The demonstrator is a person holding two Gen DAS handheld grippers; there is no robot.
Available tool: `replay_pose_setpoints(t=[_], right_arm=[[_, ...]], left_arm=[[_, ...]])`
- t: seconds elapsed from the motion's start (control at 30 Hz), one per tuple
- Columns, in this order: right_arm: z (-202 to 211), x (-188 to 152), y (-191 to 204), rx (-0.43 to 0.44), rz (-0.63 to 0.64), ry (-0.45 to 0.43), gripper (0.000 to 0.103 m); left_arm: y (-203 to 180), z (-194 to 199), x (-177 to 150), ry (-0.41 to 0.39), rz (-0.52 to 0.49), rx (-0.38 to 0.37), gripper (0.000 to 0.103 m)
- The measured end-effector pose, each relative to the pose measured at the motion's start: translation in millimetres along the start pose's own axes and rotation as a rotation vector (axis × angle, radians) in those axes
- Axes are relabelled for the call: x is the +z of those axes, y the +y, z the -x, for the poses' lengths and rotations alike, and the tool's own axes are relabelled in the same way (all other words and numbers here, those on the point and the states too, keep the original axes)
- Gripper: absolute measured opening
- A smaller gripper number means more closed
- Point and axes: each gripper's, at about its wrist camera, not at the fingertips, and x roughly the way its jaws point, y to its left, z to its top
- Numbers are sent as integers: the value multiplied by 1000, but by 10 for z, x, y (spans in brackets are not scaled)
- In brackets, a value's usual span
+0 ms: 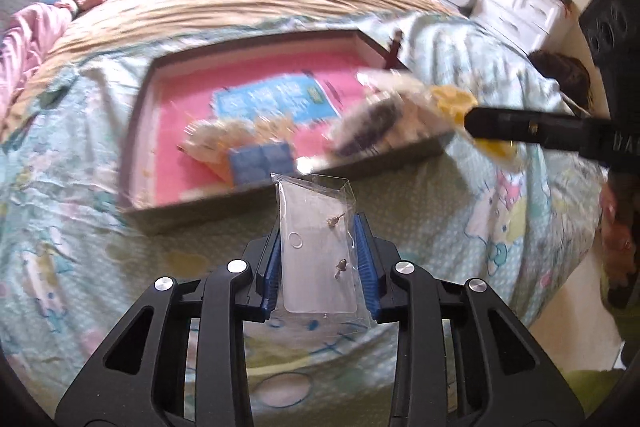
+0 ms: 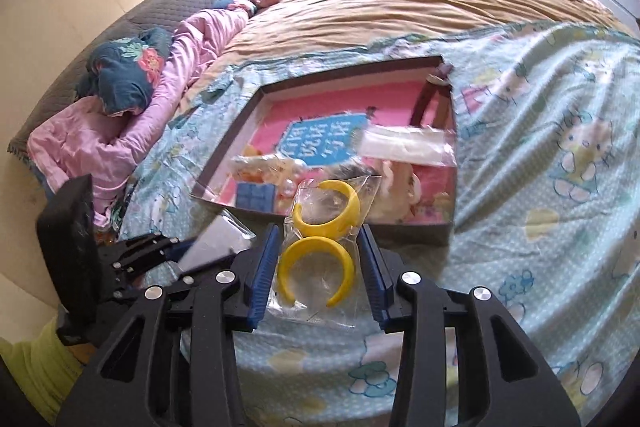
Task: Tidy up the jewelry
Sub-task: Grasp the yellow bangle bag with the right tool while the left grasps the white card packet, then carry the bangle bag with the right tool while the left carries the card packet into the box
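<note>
The left gripper (image 1: 320,259) is squeezed shut on a clear plastic bag with 2 tiny earrings (image 1: 318,247). The right gripper (image 2: 320,263) pinches a clear bag of 2 yellow rings (image 2: 320,247). Both are held above the bed, just in front of the pink-lined tray (image 1: 160,115), probably to drop them in.

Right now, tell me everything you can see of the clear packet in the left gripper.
The clear packet is a small see-through plastic bag with a stiffer clear card inside. It holds two small metal stud earrings and a tiny ring-shaped piece. It stands lengthwise between the blue pads of the left gripper, which is shut on its sides, lifted off the patterned bedspread, near the pink-lined tray. Its top edge sticks out, crinkled.
</note>
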Motion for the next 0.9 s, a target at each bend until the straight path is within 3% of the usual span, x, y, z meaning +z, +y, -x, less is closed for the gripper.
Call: replay_pose_setpoints(t=[0.3,0.9], right_arm=[[-79,227,253,53,49,-35,35],[-206,621,501,89,108,-95,35]], left_arm=[[326,224,212,-63,82,67,25],[682,268,395,-84,161,115,25]])
